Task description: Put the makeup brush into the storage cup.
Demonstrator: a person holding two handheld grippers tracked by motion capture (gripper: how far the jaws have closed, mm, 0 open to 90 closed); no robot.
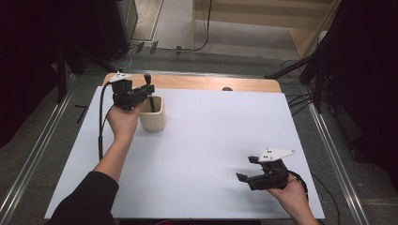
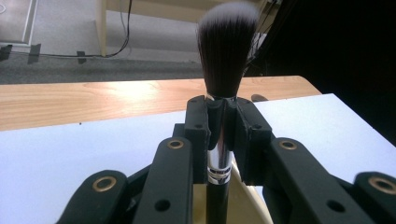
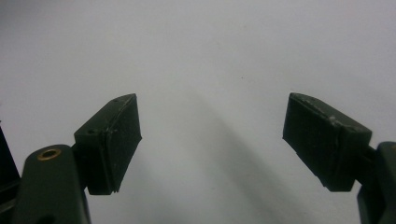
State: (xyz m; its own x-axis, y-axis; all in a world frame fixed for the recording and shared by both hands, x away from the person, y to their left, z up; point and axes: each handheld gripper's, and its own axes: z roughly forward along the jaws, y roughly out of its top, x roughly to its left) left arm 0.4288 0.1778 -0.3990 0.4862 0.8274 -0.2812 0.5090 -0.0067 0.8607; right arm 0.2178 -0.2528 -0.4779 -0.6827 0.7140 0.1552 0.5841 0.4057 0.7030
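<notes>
The brush (image 2: 223,56) stands upright over the cup (image 1: 153,115), bristles up, and we see our left gripper (image 2: 222,135) pinching its metal collar. Well apart from the cup, our right gripper (image 3: 210,140) hangs spread over the white bench (image 1: 211,140).

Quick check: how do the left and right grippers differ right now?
The left gripper is shut on the makeup brush at its silver ferrule; the right gripper is open with nothing between its jaws. The left is over the beige cup at the far left; the right is near the white sheet's near right corner. Both are hand-held.
</notes>
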